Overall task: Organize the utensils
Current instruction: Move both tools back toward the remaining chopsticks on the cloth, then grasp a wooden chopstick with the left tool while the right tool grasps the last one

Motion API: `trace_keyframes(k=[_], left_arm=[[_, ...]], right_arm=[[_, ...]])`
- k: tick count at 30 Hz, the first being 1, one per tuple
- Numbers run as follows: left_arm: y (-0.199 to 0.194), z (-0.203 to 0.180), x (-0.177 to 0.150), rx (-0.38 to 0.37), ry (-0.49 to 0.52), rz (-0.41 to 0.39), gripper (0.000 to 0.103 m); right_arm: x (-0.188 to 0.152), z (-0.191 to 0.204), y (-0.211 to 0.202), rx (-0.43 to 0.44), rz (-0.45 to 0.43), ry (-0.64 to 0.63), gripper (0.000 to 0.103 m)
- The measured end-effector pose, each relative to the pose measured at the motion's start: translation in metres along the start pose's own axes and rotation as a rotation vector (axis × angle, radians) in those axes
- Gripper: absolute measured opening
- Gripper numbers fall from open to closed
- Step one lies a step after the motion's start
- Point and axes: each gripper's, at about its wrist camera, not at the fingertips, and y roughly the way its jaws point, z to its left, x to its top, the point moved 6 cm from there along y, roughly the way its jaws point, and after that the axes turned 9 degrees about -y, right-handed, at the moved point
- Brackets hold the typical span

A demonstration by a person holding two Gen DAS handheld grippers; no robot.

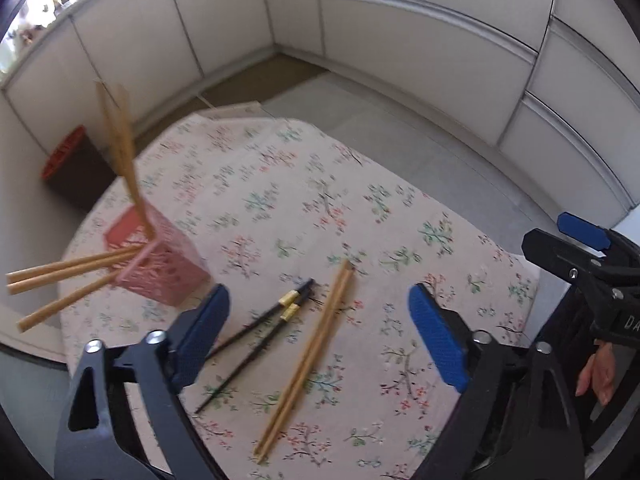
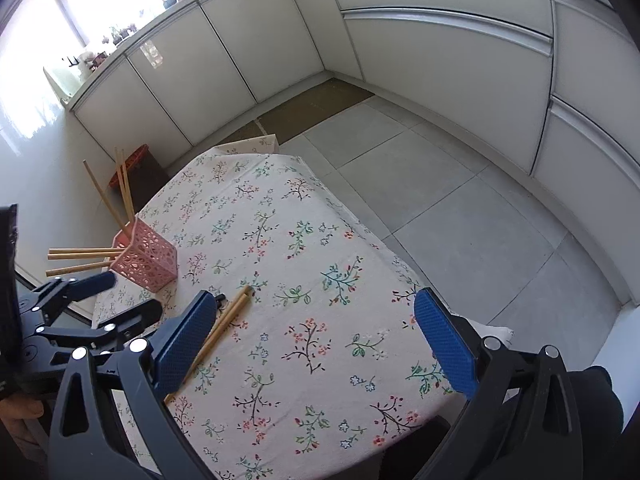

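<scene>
A pink perforated holder (image 1: 160, 268) stands on the floral tablecloth (image 1: 380, 264) at the left with several wooden chopsticks (image 1: 120, 148) in it. A pair of black chopsticks (image 1: 260, 336) and a pair of wooden chopsticks (image 1: 308, 360) lie flat on the cloth. My left gripper (image 1: 320, 332) is open and empty, hovering above both loose pairs. My right gripper (image 2: 316, 340) is open and empty over the cloth (image 2: 300, 260), right of the wooden pair (image 2: 220, 328). The holder (image 2: 146, 258) shows far left there.
The other gripper (image 1: 580, 264) shows at the right edge of the left wrist view, and at the left in the right wrist view (image 2: 88, 312). White cabinets (image 2: 440, 60) line the walls. A red crate (image 1: 64, 156) sits beyond the table's left edge. Grey floor tiles (image 2: 460, 200) lie right of the table.
</scene>
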Motion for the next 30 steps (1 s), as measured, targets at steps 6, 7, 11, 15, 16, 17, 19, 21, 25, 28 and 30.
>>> trace_keyframes(k=[6, 7, 11, 15, 16, 17, 19, 21, 25, 28, 30], left_arm=[[0.073, -0.008, 0.017, -0.055, -0.108, 0.193, 0.06], [0.08, -0.008, 0.018, -0.051, -0.125, 0.217, 0.059], [0.107, -0.007, 0.024, -0.056, -0.17, 0.292, 0.048], [0.124, -0.01, 0.023, -0.045, -0.176, 0.331, 0.045], [0.128, -0.01, 0.022, -0.042, -0.175, 0.339, 0.043], [0.131, -0.01, 0.021, -0.041, -0.178, 0.346, 0.034], [0.138, -0.006, 0.016, -0.039, -0.191, 0.369, 0.023], [0.14, -0.001, 0.015, -0.041, -0.215, 0.364, 0.014], [0.141, 0.011, 0.011, -0.11, -0.315, 0.364, 0.014], [0.139, 0.014, 0.006, -0.096, -0.319, 0.349, 0.014], [0.136, 0.016, 0.0, -0.088, -0.314, 0.352, 0.015]], right_arm=[[-0.009, -0.025, 0.018, -0.005, 0.061, 0.068, 0.096], [-0.01, -0.027, 0.02, -0.006, 0.07, 0.074, 0.096], [-0.015, -0.032, 0.027, -0.01, 0.097, 0.082, 0.096], [-0.017, -0.037, 0.031, -0.015, 0.11, 0.088, 0.096], [-0.017, -0.037, 0.032, -0.011, 0.118, 0.091, 0.096], [-0.018, -0.038, 0.034, -0.007, 0.127, 0.094, 0.096], [-0.02, -0.038, 0.036, -0.001, 0.142, 0.1, 0.096], [-0.021, -0.038, 0.037, 0.0, 0.149, 0.101, 0.096], [-0.023, -0.034, 0.038, 0.004, 0.162, 0.092, 0.096], [-0.025, -0.029, 0.038, 0.012, 0.174, 0.082, 0.096], [-0.026, -0.025, 0.039, 0.018, 0.183, 0.076, 0.096]])
